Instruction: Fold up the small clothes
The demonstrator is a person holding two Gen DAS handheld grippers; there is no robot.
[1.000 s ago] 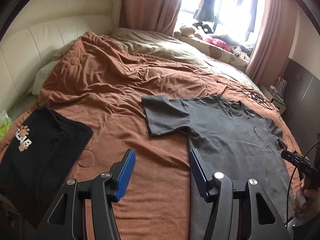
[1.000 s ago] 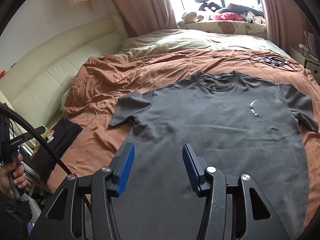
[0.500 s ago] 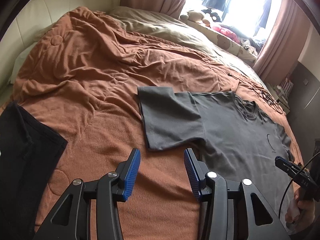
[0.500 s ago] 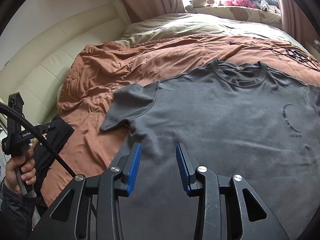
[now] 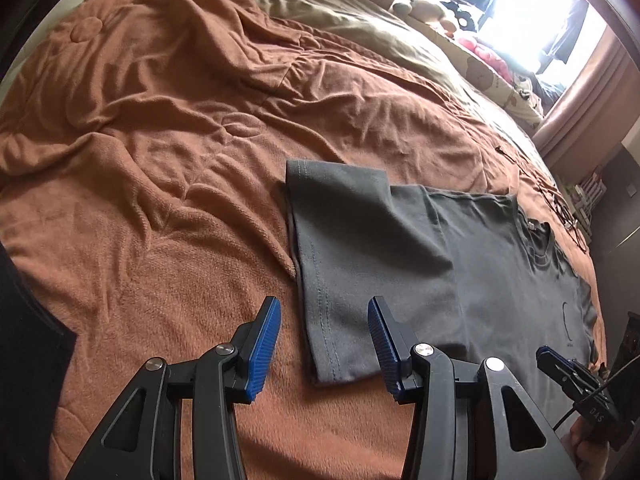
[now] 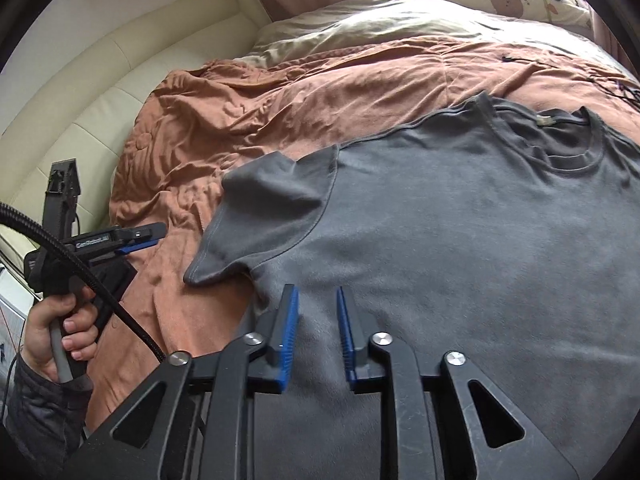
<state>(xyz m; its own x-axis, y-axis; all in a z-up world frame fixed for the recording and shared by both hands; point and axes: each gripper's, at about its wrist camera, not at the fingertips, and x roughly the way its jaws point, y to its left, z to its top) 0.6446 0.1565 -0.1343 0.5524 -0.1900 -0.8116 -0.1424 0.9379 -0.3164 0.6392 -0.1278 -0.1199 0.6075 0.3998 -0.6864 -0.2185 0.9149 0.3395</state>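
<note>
A dark grey T-shirt (image 5: 500,276) (image 6: 460,240) lies spread flat, front up, on a brown blanket (image 5: 160,140). Its left sleeve (image 5: 352,264) (image 6: 264,216) sticks out toward my left gripper (image 5: 322,344), which hangs open just above the sleeve's hem, blue pads on either side of the hem corner. My right gripper (image 6: 317,328) is open with a narrow gap, low over the shirt's side just below the armpit, holding nothing. Each gripper shows in the other's view: the right gripper (image 5: 576,376) at the shirt's far side, the left gripper (image 6: 132,240) held in a person's hand (image 6: 52,332).
A black garment (image 5: 24,344) lies at the blanket's left edge. An olive sheet (image 6: 380,28), plush toys (image 5: 424,6) and pillows sit by the window. Black cables (image 5: 560,208) lie on the blanket beyond the collar. A cream padded headboard (image 6: 100,80) runs along the left.
Both grippers have come forward and down toward the shirt. The left one now straddles the sleeve hem. The right one's jaws have narrowed over the shirt's side.
</note>
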